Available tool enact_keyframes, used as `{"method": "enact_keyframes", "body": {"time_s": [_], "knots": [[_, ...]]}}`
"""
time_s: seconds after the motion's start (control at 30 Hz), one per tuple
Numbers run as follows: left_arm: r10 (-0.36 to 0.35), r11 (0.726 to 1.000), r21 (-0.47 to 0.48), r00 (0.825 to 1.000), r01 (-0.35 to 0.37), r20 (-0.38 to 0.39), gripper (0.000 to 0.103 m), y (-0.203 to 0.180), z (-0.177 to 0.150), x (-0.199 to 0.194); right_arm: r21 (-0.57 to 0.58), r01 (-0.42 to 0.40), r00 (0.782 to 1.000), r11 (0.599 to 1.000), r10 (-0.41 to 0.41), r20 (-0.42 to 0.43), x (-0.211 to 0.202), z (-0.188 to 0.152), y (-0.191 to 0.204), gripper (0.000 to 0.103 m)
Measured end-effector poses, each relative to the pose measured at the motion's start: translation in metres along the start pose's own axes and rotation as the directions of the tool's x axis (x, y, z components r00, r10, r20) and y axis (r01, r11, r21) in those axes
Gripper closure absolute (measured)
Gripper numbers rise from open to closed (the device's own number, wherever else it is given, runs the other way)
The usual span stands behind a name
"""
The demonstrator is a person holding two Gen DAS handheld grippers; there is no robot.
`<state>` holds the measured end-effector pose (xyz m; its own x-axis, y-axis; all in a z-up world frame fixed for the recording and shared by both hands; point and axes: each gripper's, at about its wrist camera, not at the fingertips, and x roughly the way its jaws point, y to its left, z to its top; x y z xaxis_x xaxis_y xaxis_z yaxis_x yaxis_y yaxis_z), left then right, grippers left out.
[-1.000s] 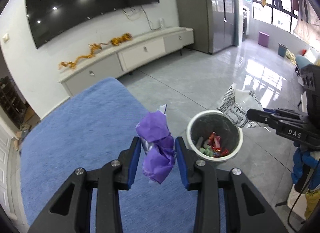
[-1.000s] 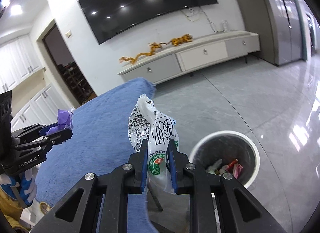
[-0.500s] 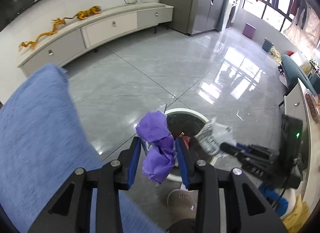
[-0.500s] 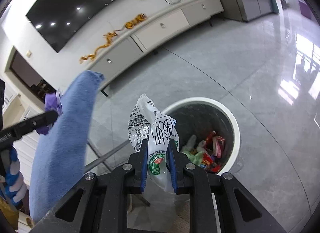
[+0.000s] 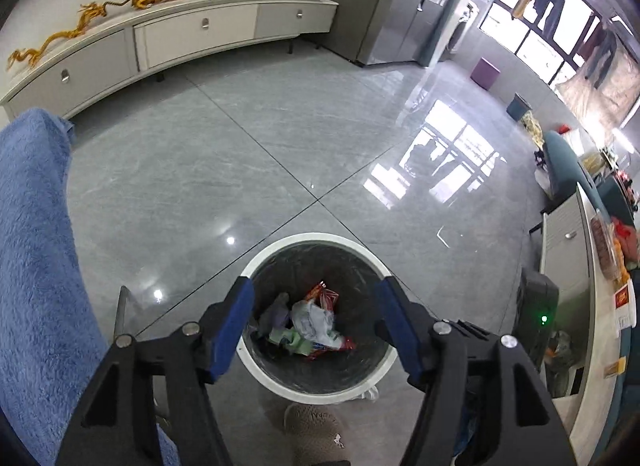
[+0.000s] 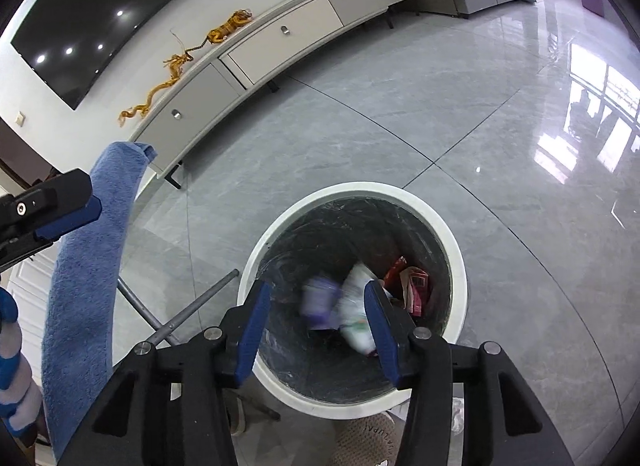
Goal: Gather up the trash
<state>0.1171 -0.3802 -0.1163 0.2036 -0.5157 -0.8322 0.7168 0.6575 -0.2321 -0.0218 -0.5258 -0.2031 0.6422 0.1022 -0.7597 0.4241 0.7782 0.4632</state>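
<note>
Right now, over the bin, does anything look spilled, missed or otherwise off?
Nothing stands out. Both the left gripper and right gripper are open and empty above the trash bin. The purple wrapper and white bag are inside its rim, blurred; no trash shows on the floor around it.

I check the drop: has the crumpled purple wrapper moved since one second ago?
Yes. It left the open left gripper and now lies down inside the white round trash bin.

Hardly any lettering is showing clearly from here. A beige slipper (image 6: pixel 366 442) below the bin is carrying mirrored, upside-down letters, roughly "LUPAI". Wrappers in the bin are showing print too blurred to read.
</note>
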Motion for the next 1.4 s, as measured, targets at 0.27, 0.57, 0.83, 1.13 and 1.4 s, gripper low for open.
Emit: {"method": "enact_keyframes", "body": {"time_s": [0.27, 0.57, 0.83, 1.13, 1.4], "knots": [[0.127, 0.992, -0.037, 0.986, -0.124, 0.107, 0.040, 0.016, -0.022, -0.058, -0.055, -0.033, 0.997, 0.998, 0.036, 0.062, -0.039, 0.002, 0.043, 0.056], [0.334, 0.943, -0.070, 0.917, -0.327, 0.217, 0.039, 0.048, -0.072, -0.156, -0.227, -0.065, 0.986, 0.972, 0.097, 0.136, -0.093, -0.012, 0.148, 0.052], [0.447, 0.892, -0.220, 0.843, -0.395, 0.298, 0.038, 0.100, -0.128, -0.251, -0.398, -0.064, 0.974, 0.915, 0.144, 0.174, -0.129, -0.032, 0.247, 0.043], [0.513, 0.855, -0.316, 0.758, -0.410, 0.403, 0.023, 0.124, -0.181, -0.324, -0.450, -0.004, 0.952, 0.893, 0.141, 0.271, -0.151, -0.067, 0.313, 0.026], [0.557, 0.828, -0.366, 0.701, -0.425, 0.446, 0.017, 0.121, -0.217, -0.355, -0.467, 0.046, 0.939, 0.883, 0.121, 0.322, -0.154, -0.098, 0.329, 0.017]]}}
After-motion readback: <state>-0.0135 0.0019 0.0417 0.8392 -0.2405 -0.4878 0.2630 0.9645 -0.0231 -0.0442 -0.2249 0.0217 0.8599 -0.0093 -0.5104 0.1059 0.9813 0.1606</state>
